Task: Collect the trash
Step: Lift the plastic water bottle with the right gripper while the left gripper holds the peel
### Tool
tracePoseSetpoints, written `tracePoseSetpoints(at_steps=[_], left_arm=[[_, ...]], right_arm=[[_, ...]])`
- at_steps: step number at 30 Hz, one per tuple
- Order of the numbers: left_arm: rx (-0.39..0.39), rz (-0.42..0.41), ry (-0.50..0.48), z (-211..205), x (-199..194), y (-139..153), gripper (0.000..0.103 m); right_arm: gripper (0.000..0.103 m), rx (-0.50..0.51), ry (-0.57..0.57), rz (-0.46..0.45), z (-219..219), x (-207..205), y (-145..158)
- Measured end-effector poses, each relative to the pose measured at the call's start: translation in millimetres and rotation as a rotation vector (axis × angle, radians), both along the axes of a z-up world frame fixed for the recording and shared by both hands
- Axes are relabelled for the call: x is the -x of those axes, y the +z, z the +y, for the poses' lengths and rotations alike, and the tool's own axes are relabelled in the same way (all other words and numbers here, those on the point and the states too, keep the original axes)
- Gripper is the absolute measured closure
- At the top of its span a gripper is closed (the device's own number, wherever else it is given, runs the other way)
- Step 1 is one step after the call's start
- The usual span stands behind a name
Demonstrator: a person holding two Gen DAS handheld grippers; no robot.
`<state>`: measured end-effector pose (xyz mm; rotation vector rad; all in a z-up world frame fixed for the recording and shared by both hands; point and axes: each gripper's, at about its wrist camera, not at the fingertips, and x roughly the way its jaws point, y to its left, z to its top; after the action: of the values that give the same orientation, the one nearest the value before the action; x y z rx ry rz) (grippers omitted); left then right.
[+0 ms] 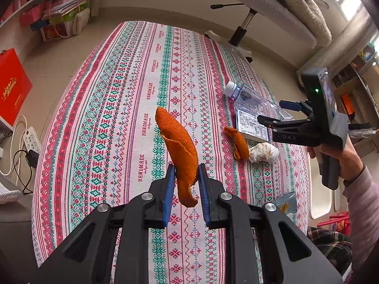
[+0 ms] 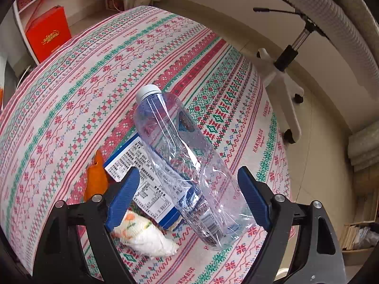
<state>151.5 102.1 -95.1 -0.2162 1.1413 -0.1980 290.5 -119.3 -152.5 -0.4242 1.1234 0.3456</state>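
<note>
Progress partial: left gripper (image 1: 187, 179) clenched on long curled orange peel strip (image 1: 180, 151), lifted clear of the patterned-cloth desk (image 1: 118, 94). Right gripper (image 2: 187, 196) released, jaws wide astride crushed clear plastic bottle (image 2: 182, 161), not pressing it. Still lying on desk: bottle, smaller orange peel piece (image 1: 236, 143), crumpled white tissue (image 2: 146, 236), flat blue-and-white printed box (image 2: 146, 184).

R fingers (image 2: 253, 196) straddle bottle (image 2: 182, 163); apart
</note>
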Motion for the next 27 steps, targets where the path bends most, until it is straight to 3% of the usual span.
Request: tracePoseSetpoints(at_steps=[3,5,8,9,27], left_arm=[[0.002,0.004,-0.002,0,-4,-2,0.083],[0.005,0.005,0.0,0,-7,-2,0.083],[0.008,-0.004,0.012,2,-10,-1,0.083],[0.011,-0.008,0.015,3,-10,0,0.083],[0.057,-0.142,0.038,16,25,40,0.083]], right_arm=[[0.022,-0.003,-0.027,0.053,0,-11,-14],[0.044,-0.006,-0.051,0.07,-4,-14,-20],[0.051,-0.068,-0.08,0.078,-11,-11,-16],[0.059,-0.073,-0.081,0.076,-12,-8,-15],[0.063,-0.292,-0.125,-0.141,8,96,82]])
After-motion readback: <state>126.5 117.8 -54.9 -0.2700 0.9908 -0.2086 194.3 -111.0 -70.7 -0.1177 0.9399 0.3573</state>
